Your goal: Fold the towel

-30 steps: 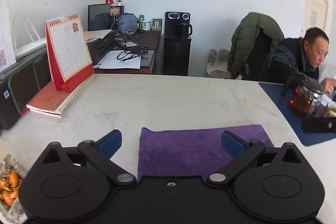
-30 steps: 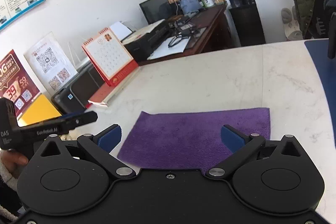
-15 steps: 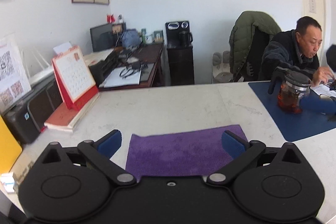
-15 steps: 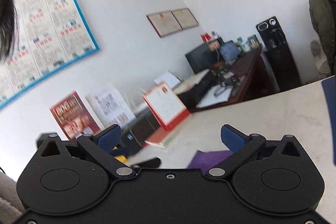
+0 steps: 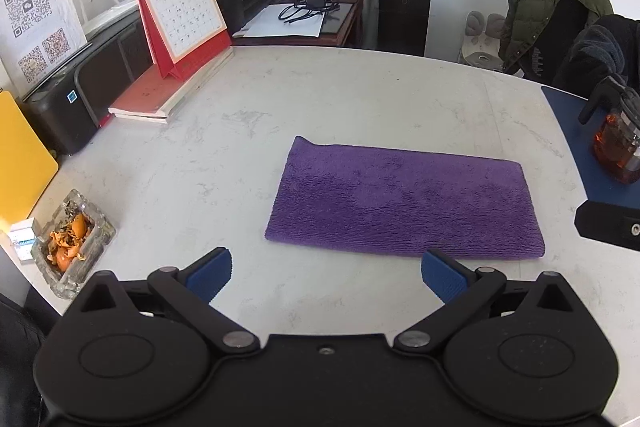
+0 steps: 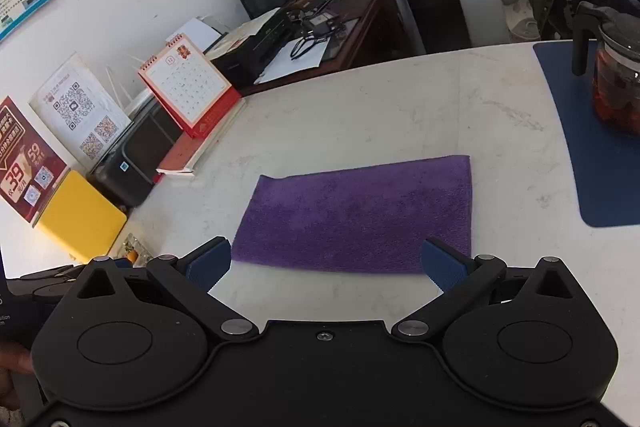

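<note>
The purple towel [image 5: 404, 201] lies flat, folded into a rectangle, on the table.

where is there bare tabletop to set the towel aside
Bare marble lies between the purple towel and the red desk calendar, and behind the towel toward the far edge. The left edge is crowded by the glass ashtray; the right by the blue mat and teapot.

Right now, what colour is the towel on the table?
The towel is plain purple, with no pattern. It shows best in the left wrist view.
</note>
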Demonstrator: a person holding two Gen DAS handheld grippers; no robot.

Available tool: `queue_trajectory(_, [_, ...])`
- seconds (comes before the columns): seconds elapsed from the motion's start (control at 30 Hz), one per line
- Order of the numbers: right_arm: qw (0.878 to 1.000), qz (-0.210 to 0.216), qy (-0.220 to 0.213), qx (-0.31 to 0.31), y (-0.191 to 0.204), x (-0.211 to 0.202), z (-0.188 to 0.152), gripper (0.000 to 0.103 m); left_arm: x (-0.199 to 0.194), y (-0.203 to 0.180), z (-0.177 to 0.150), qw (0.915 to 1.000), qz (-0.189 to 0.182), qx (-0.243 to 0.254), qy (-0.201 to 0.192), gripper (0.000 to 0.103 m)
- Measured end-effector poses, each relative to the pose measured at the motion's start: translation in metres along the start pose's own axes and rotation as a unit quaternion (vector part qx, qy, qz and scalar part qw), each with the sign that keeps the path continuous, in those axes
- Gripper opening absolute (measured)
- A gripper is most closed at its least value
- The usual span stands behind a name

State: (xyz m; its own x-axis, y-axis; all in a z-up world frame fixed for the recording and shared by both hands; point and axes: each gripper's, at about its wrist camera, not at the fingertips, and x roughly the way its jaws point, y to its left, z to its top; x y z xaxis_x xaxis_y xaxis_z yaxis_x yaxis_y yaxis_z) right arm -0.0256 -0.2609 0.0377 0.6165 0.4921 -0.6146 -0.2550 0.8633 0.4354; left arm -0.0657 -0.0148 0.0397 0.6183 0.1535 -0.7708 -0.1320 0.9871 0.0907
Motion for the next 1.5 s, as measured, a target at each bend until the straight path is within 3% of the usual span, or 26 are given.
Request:
queue_trajectory(0.17, [1.0,-0.011,0.013,-0.014,0.007,0.012,-0.005,0.103,0.008,0.007,0.001,0.9999,0.016,0.004,0.003,0.102])
queue_trajectory(0.6, [0.999,-0.021,0.045,0.005,0.007,0.034,-0.008,0.103,0.028,0.016,0.002,0.9994,0.013,0.008,0.032,0.102])
queue_trajectory(1.5, [0.997,-0.011,0.074,0.013,0.016,0.062,-0.002,0.103,0.052,0.02,0.012,0.9981,0.01,0.015,0.058,0.102])
